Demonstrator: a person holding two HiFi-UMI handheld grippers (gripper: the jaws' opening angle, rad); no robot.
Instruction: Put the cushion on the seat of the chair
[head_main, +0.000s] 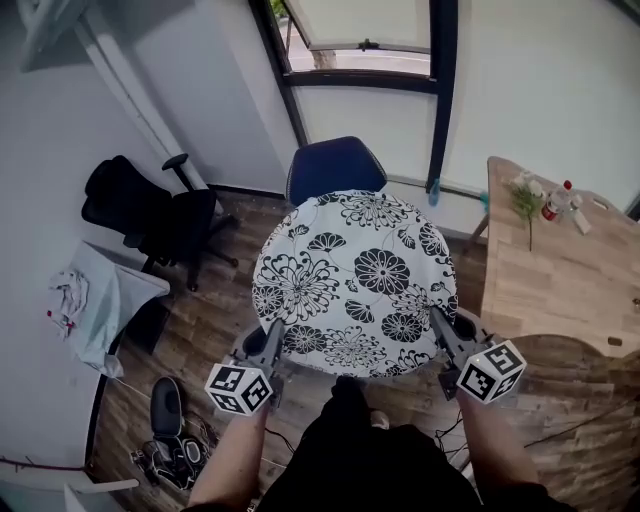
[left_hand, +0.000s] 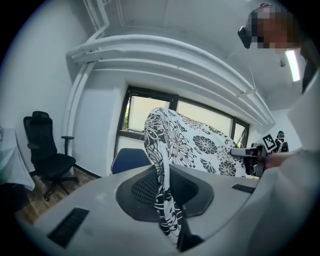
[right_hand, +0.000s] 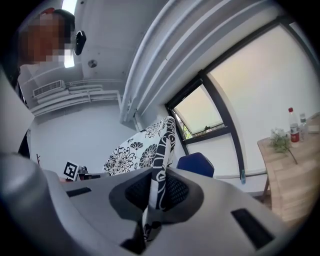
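A round cushion (head_main: 355, 280) with a black-and-white flower print hangs in the air, held flat between both grippers. My left gripper (head_main: 268, 343) is shut on its near left edge, and the cloth (left_hand: 165, 200) runs up between the jaws. On the near right edge my right gripper (head_main: 440, 330) is shut too, with the cushion's rim (right_hand: 159, 180) pinched in its jaws. The blue chair (head_main: 333, 166) stands under the window beyond the cushion; only its backrest shows, the seat is hidden by the cushion. The chair's backrest also shows as blue chair (left_hand: 131, 159) and blue chair (right_hand: 196, 164).
A black office chair (head_main: 150, 212) stands at the left wall. A wooden table (head_main: 560, 260) with a bottle (head_main: 555, 202) and a green sprig fills the right. A white cloth-covered stand (head_main: 95, 300) and cables (head_main: 170, 445) on the wooden floor lie at lower left.
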